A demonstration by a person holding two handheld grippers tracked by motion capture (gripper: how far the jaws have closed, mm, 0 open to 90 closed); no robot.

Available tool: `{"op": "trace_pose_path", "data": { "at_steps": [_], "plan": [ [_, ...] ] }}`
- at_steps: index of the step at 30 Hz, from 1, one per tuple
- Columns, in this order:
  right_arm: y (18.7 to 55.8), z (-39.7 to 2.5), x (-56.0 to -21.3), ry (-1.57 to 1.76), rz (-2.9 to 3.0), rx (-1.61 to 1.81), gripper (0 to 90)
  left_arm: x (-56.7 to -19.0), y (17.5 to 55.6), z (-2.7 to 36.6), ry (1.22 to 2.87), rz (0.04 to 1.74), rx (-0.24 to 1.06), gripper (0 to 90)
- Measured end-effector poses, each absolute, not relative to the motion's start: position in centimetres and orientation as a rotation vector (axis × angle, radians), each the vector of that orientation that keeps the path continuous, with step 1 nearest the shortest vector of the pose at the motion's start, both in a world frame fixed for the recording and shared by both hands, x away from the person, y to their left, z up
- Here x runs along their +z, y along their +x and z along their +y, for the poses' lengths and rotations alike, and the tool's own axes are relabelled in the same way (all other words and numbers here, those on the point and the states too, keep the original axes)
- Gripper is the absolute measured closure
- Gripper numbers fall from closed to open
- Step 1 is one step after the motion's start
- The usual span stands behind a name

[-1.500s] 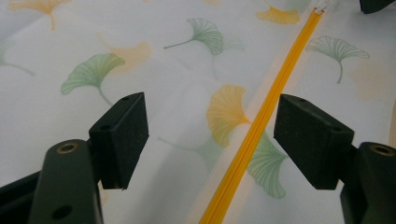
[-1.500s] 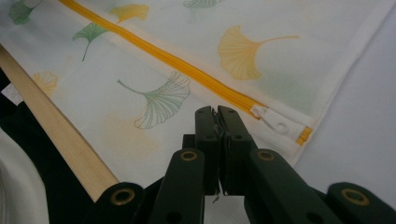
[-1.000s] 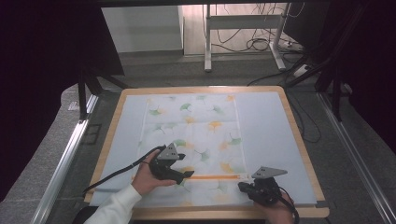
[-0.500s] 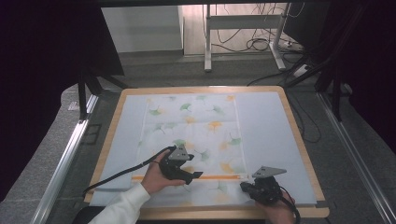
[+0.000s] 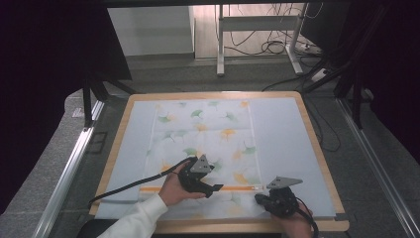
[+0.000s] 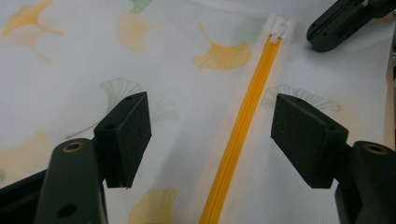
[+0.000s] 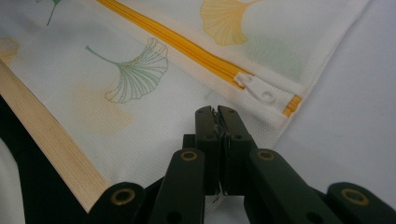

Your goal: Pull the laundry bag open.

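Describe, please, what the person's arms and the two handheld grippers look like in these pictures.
Both tools are black. The left gripper has flat rectangular pads on arms with brass-coloured rivets, a grey three-cornered plate on top, and a black cable trailing away. The right gripper has a similar grey plate and a cable. The left arm wears a white sleeve.

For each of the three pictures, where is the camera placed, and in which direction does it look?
High view: fixed above the near table edge, looking forward and down on the leaf-print cover; a white-sleeved forearm and both hands show, with the left claw and right claw.
Left gripper view: rides on the left claw, looking along its open jaws at the yellow zipper.
Right gripper view: rides on the right claw, jaws together, looking at the white zipper pull.
Shared: both gripper views show the zipper and the pull.
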State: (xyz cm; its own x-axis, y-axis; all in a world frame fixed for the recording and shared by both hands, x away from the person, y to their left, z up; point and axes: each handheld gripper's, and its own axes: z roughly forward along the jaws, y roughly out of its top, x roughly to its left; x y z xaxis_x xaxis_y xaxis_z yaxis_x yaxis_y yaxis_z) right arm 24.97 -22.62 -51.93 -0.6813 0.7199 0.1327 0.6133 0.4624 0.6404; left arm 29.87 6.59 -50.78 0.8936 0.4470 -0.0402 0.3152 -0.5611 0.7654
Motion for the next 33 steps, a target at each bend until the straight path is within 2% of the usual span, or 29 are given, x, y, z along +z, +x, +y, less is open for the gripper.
{"op": "trace_pose_path", "data": {
  "at_steps": [12, 15, 24, 33],
  "plan": [
    [25.1, -22.7, -51.9, 1.163, 2.557, 1.019, 86.6, -51.7, 31.0, 6.0, 2.215, 0.585, 0.095, 33.0],
    [25.1, -22.7, -51.9, 1.164, 2.557, 1.02, 86.7, -51.7, 30.9, 5.4, 2.254, 0.558, 0.129, 32.6],
    [25.1, -22.7, -52.0, 1.172, 2.556, 1.022, 86.7, -51.5, 31.8, 2.6, 2.274, 0.528, 0.115, 32.4],
    [25.1, -22.7, -51.9, 1.174, 2.558, 1.021, 86.7, -52.0, 32.4, 2.3, 2.255, 0.563, 0.084, 32.7]
  ]
}}
